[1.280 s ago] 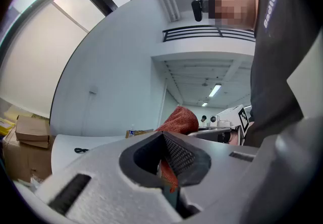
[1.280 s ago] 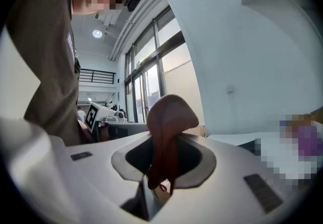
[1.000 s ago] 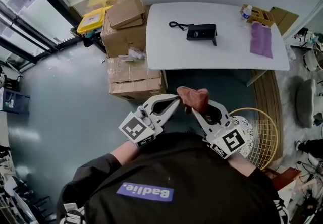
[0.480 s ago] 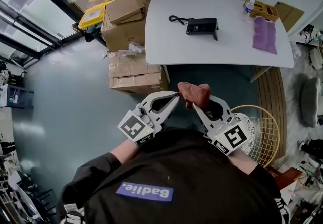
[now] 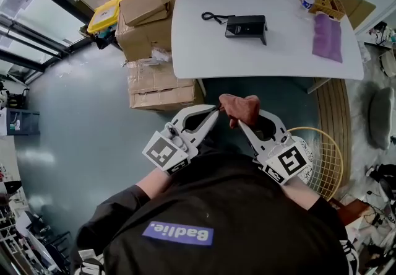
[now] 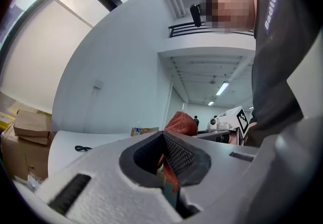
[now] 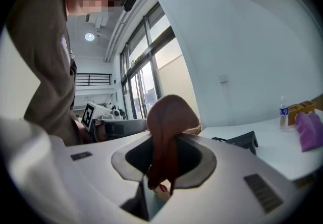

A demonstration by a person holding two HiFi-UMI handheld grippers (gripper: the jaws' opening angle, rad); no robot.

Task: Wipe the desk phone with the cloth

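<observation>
Desk phone (image 5: 246, 25), black and boxy, lies on the white table (image 5: 278, 51) nearer its left edge in the head view, well apart from the rust-red cloth (image 5: 240, 108) bunched before the person's chest, while the left gripper view shows the left tongs (image 6: 166, 170) clamped on its edge and the right gripper view shows the right tongs (image 7: 159, 182) clamped on its draped fold.

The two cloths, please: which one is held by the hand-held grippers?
The reddish-brown cloth, pinched between the left hand-held gripper and right hand-held gripper; the purple cloth lies loose on the table.
</observation>
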